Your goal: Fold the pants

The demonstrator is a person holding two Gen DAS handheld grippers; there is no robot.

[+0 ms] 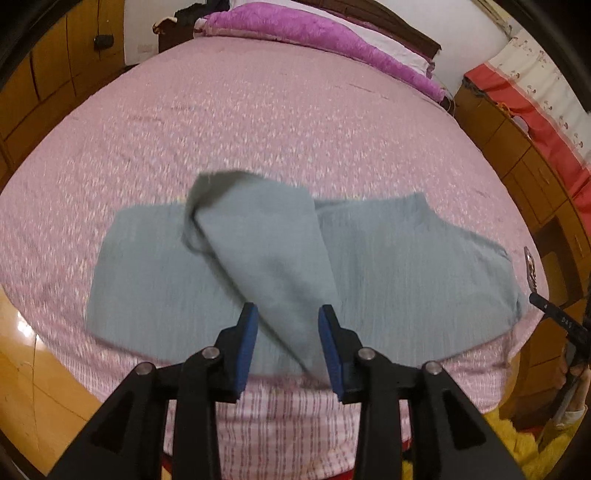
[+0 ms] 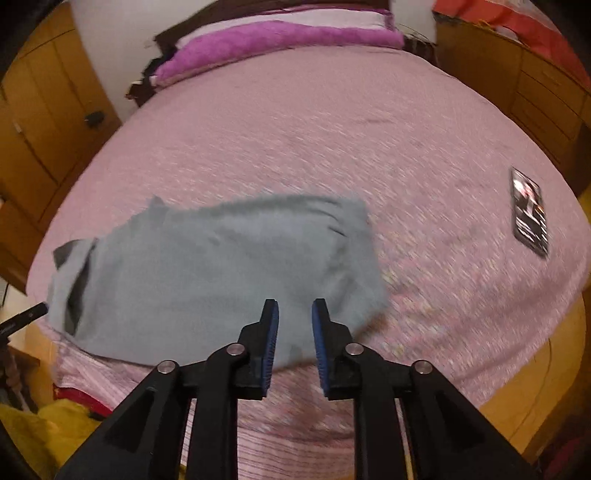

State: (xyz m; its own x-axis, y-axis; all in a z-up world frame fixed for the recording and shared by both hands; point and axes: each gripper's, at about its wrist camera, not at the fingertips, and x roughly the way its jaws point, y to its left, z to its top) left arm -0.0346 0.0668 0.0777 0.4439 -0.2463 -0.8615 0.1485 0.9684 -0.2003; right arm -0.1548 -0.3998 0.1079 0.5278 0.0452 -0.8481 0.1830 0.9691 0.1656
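The gray pants [image 1: 388,266] lay across the near part of the bed [image 1: 258,122], close to its front edge. In the left wrist view one section was flipped back over the middle, lying at a slant, so I judged a first fold was in hand but not flat or square. From the right wrist view the cloth looked bunched at its left end, with a dark gap where layers had not settled. I reckoned the task was about halfway: the piece needed smoothing, then at least one more fold.

My left claw [image 1: 288,343] hung above the near edge of the cloth with its blue pads apart and nothing between them that I could see gripped. My right claw [image 2: 295,343] was likewise spread, poised over the near right corner of the pants and holding nothing.

A phone [image 2: 530,212] lay on the bed well to the right of the pants, clear of the work. A purple blanket [image 1: 314,33] sat far off at the head. Wooden cabinets [image 2: 37,122] flanked the bed. Both views were blurred, so fine creases were hard to judge.
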